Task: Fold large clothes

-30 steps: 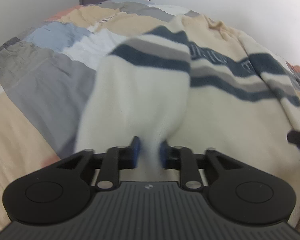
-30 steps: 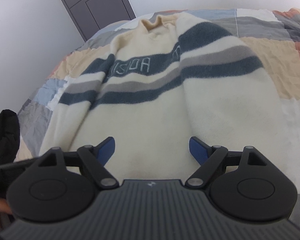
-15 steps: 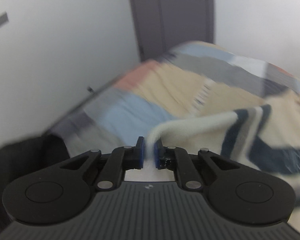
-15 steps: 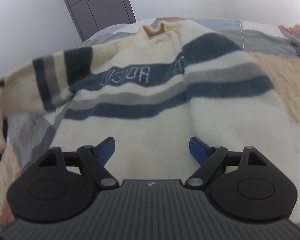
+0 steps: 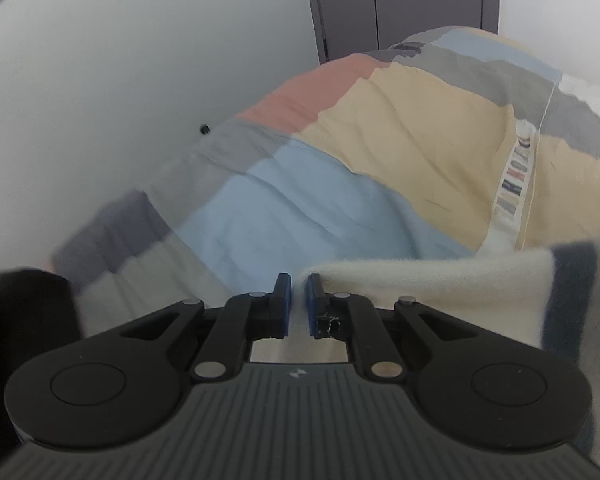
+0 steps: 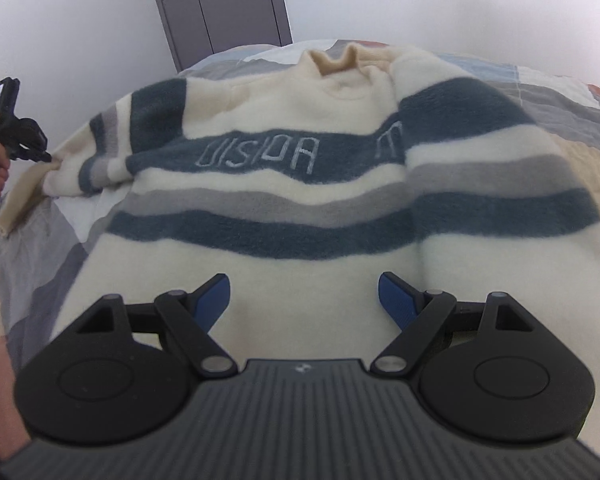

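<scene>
Right wrist view is showing the sweater lying face up on the bed, collar away from the camera, with its sleeve being drawn out sideways by the left gripper at the frame's left edge. Left gripper's jaws are clenched on the sleeve's cuff end, the cream knit running between the blue pads in the left wrist view. Right gripper is hovering over the lower body of the sweater, jaws released and wide, nothing between them. Judging by this, the step in hand is spreading the sleeve flat before folding; the next move is calling for laying the cuff down straight without bunching. Motion blur is softening the bed near the left gripper, and a dark shape at that view's lower left is staying unidentifiable. Sweater's hem is hidden under the right gripper's body.
</scene>
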`<state>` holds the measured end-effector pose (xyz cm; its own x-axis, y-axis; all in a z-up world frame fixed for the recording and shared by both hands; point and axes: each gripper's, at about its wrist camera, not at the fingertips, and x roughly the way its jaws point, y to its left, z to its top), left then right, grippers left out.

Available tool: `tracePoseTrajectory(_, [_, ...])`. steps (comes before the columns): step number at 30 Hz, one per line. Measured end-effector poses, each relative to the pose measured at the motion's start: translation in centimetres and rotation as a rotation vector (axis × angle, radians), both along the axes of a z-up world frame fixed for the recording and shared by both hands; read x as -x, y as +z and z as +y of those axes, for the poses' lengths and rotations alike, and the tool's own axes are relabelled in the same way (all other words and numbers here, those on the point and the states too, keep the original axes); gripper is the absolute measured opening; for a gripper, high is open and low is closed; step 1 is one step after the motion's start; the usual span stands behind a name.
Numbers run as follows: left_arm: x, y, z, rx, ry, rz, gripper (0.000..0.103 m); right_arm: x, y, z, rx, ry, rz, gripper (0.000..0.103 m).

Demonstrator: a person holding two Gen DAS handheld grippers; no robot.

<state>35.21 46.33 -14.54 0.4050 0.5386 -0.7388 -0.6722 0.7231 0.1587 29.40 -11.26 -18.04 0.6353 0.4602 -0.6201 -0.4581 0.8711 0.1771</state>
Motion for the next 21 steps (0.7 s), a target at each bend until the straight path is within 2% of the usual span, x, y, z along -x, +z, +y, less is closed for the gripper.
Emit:
tracePoseTrajectory(4, [-0.2, -0.1, -0.6, -0.027, -0.033, -0.064, 0.012, -0.8, 0.0, 0.3, -0.014, 0.021, -0.003, 0.083])
tracePoseTrajectory(6, [0.0, 0.3, -1.2, -0.021, -0.021, -0.083, 0.021, -1.0, 0.2, 0.1, -0.026, 0.026, -0.011, 0.083])
tracePoseTrajectory(8, [0.7, 0.9, -2.0, -0.023, -0.008, -0.112, 0.050, -1.1, 0.3, -0.2, -0.042, 0.030, -0.009, 0.083])
tracePoseTrajectory(10, [2.3, 1.5, -3.5, -0.045, 0.007, -0.163, 0.060, -1.0, 0.5, -0.3, -0.047, 0.026, -0.017, 0.083])
tracePoseTrajectory(11, [3.2, 1.7, -4.6, -0.068, 0.005, -0.190, 0.060, -0.9, 0.6, -0.5, -0.048, 0.023, -0.022, 0.083])
tracePoseTrajectory(16, [7.7, 2.3, -10.5, -0.054, -0.053, -0.269, 0.060, 0.6, 2.0, -1.4, -0.052, 0.009, -0.074, 0.083])
tracePoseTrajectory(21, [11.6, 3.1, -17.4, 0.034, -0.150, -0.315, 0.060, 2.3, 3.4, -2.8, -0.034, -0.022, -0.127, 0.083])
